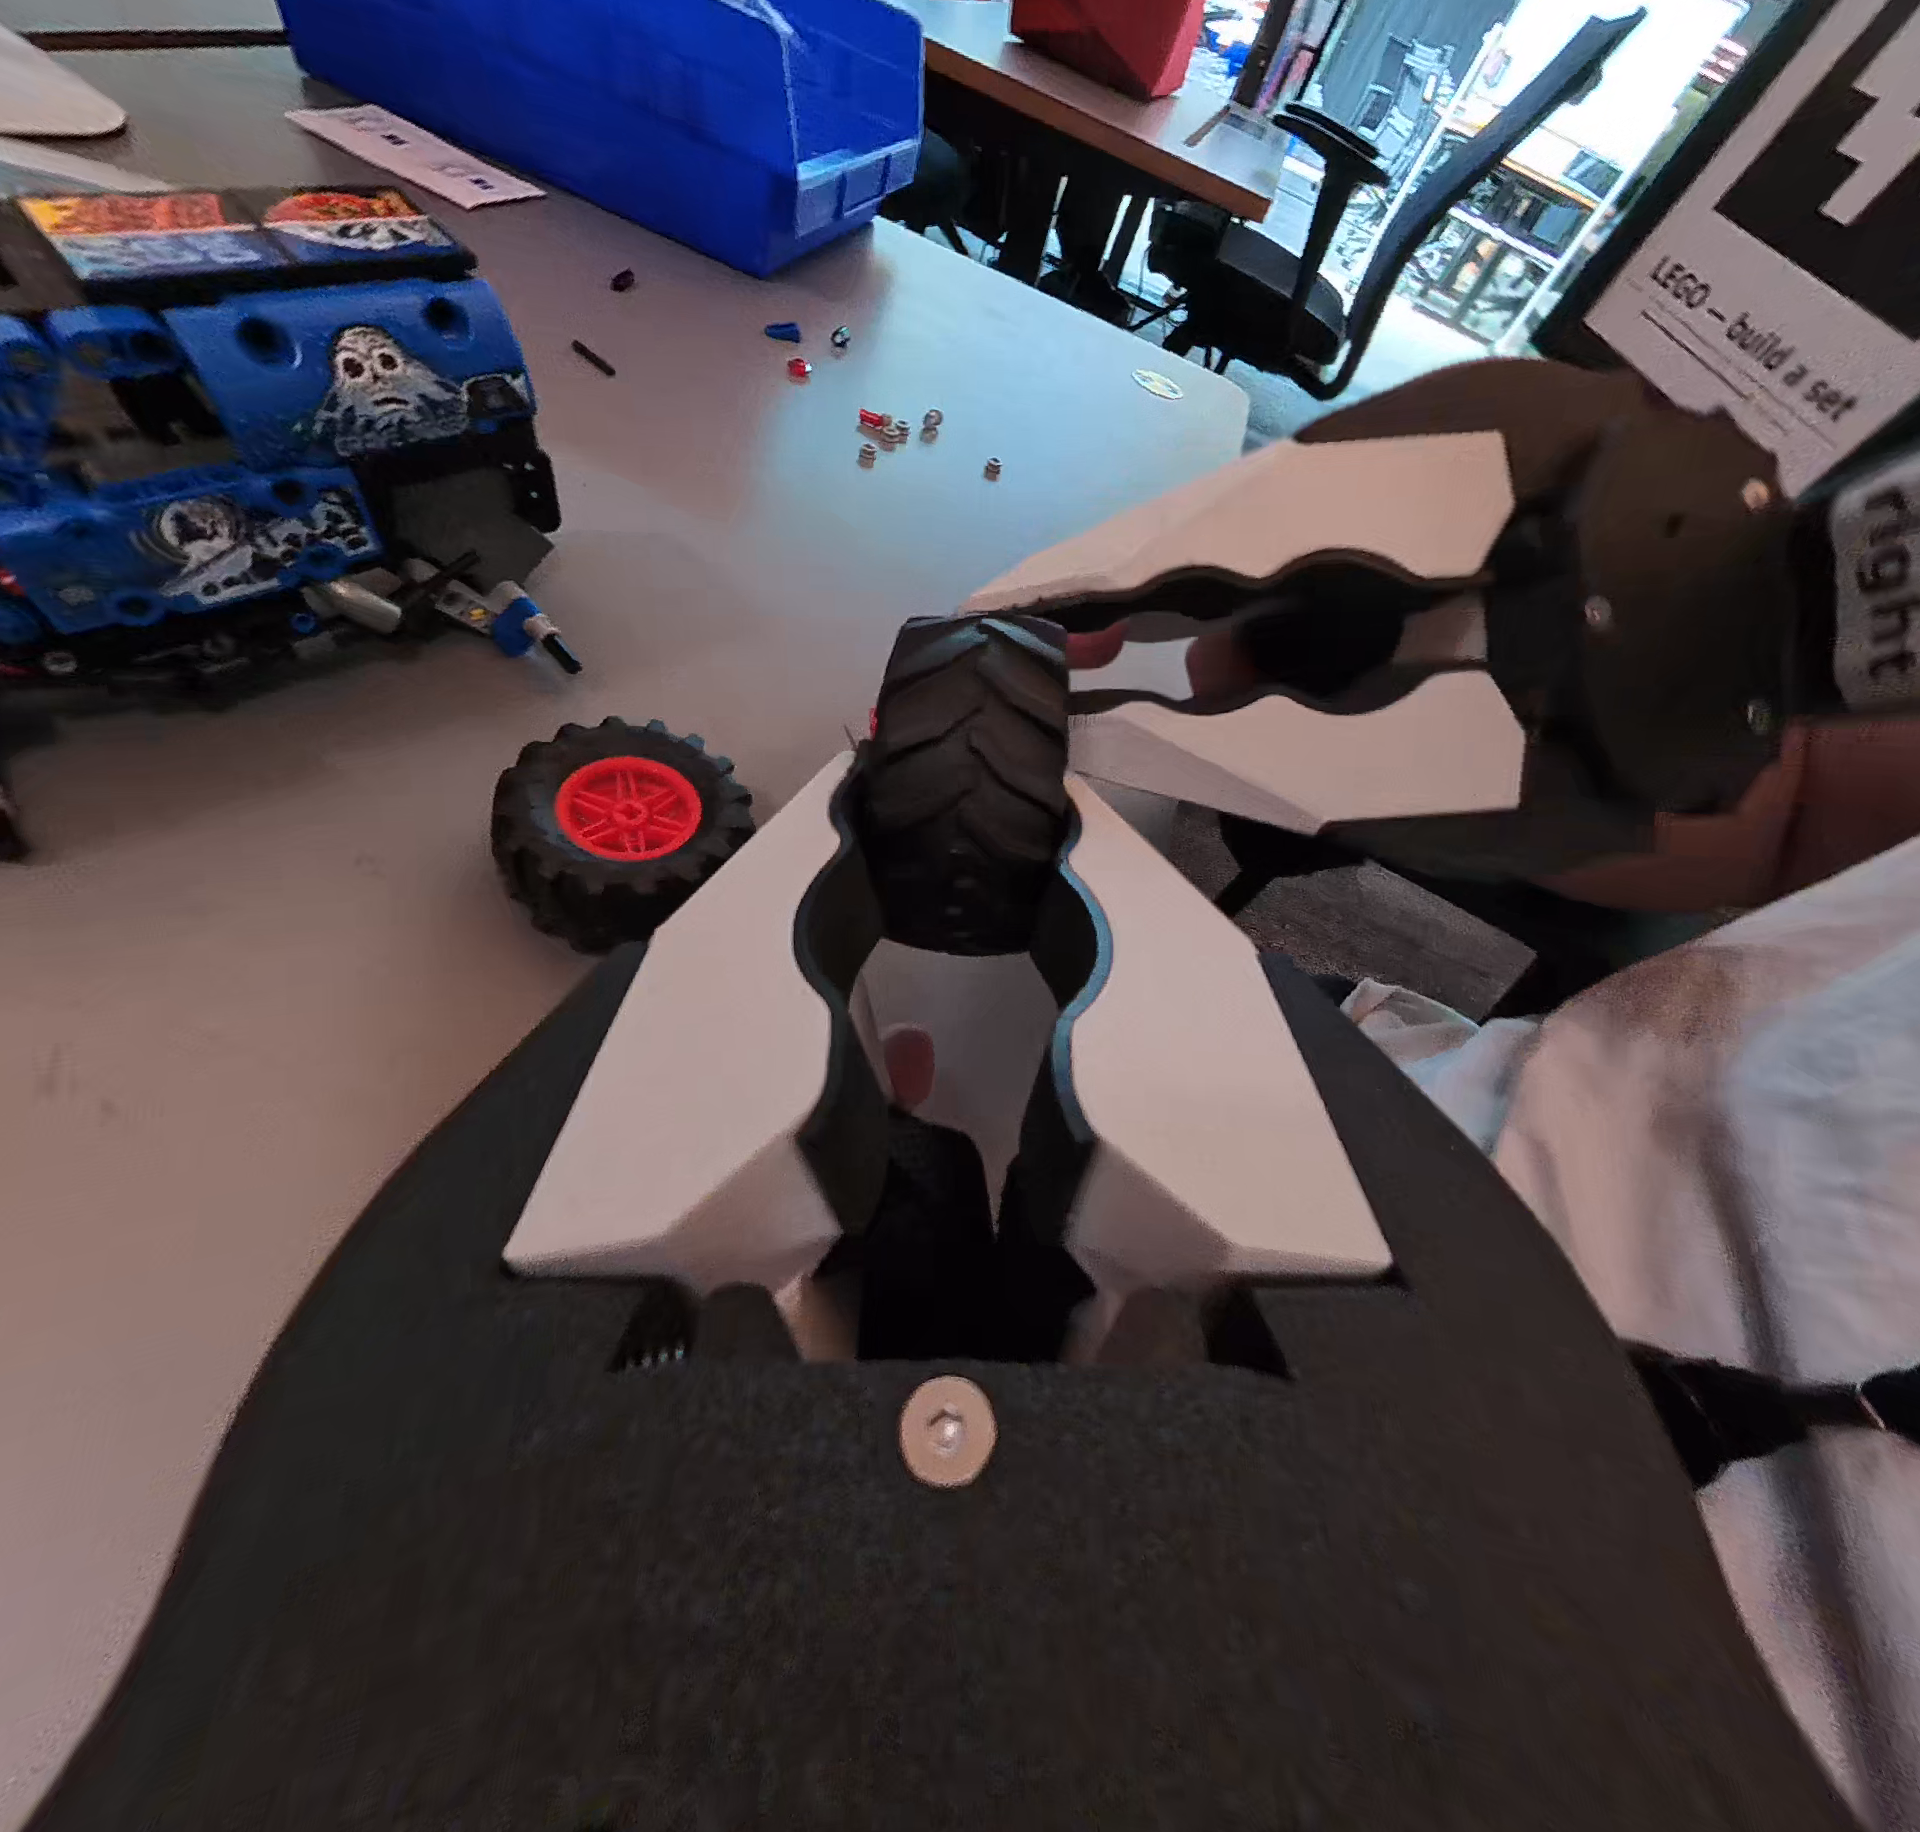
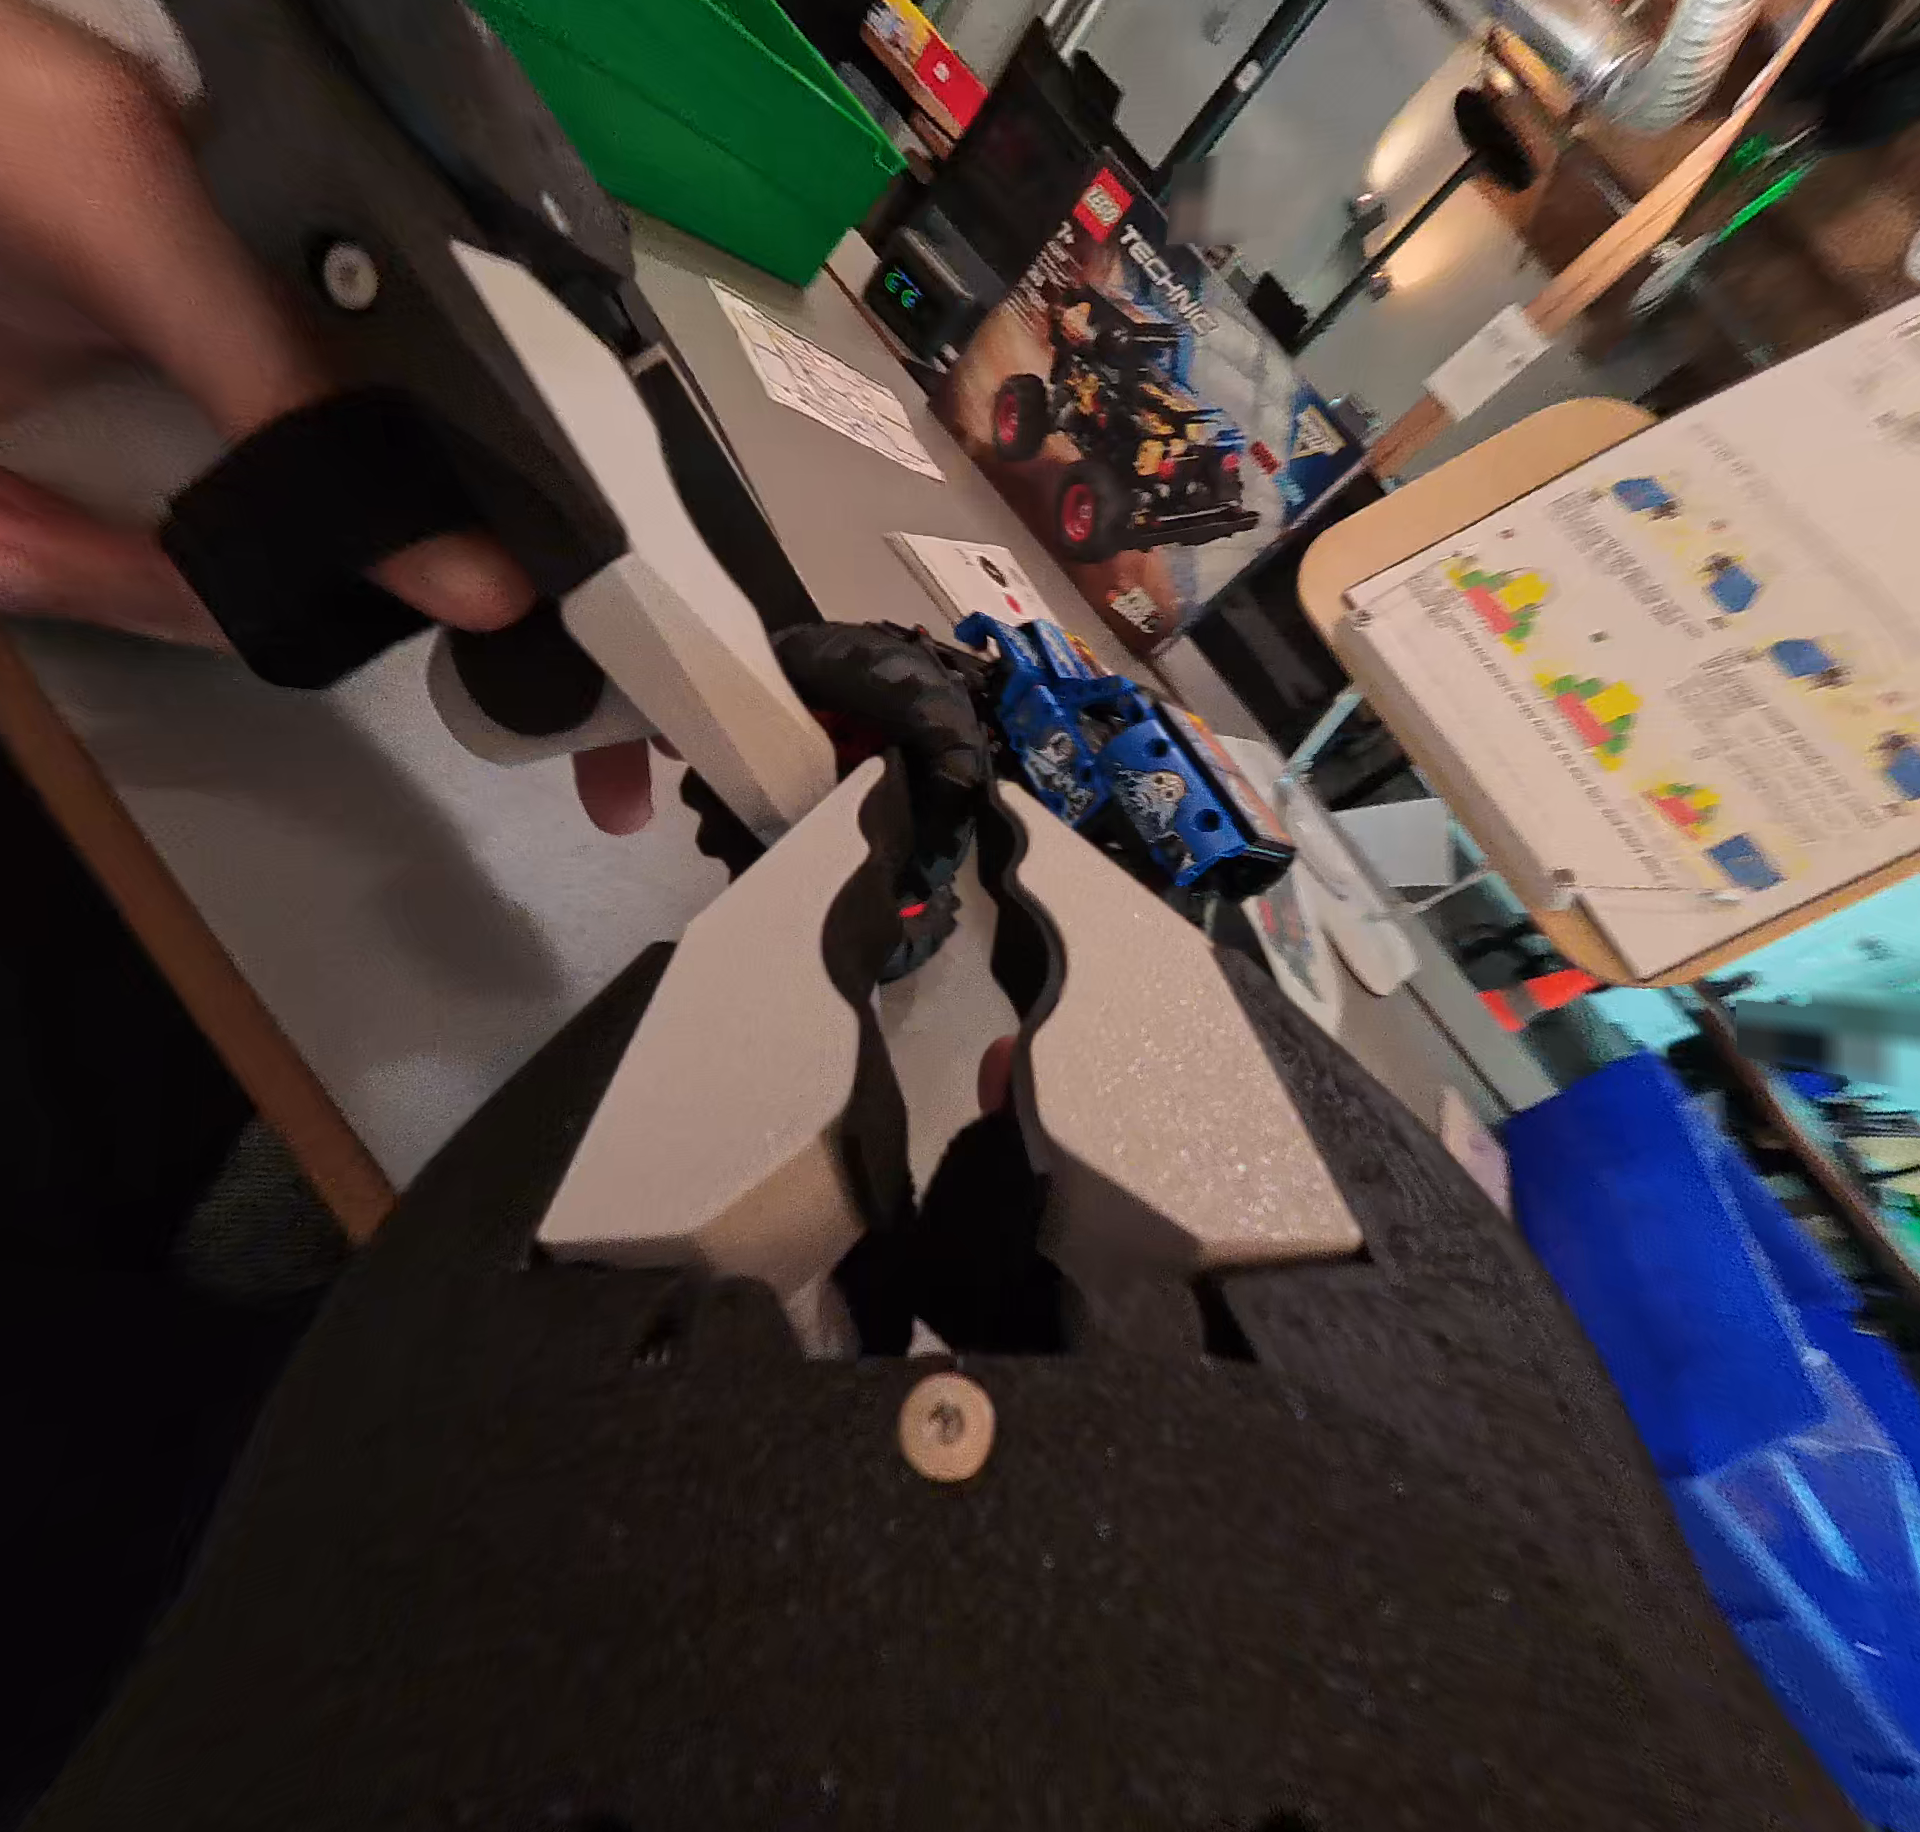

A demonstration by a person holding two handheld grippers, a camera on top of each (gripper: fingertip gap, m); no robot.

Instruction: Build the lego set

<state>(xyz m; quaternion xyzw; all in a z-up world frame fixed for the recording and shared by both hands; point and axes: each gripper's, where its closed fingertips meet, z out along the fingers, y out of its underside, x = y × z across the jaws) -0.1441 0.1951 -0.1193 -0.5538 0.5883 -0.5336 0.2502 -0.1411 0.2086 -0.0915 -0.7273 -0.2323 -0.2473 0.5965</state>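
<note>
Wheel held in mid-air between both grippers, above the table [image 1: 260, 1003] edge.

The left gripper [image 1: 961, 795] pinched the black tyre [image 1: 966, 774] across its tread; the right gripper [image 1: 1023, 665] had its jaws nearly together at the tyre's far side, contact unclear. The rubber probably yields and grips well, light in weight; hold by the tread, leaving the hub free. The blue truck [image 1: 260, 452] and a second wheel [image 1: 623, 826] lay on the table.
</note>
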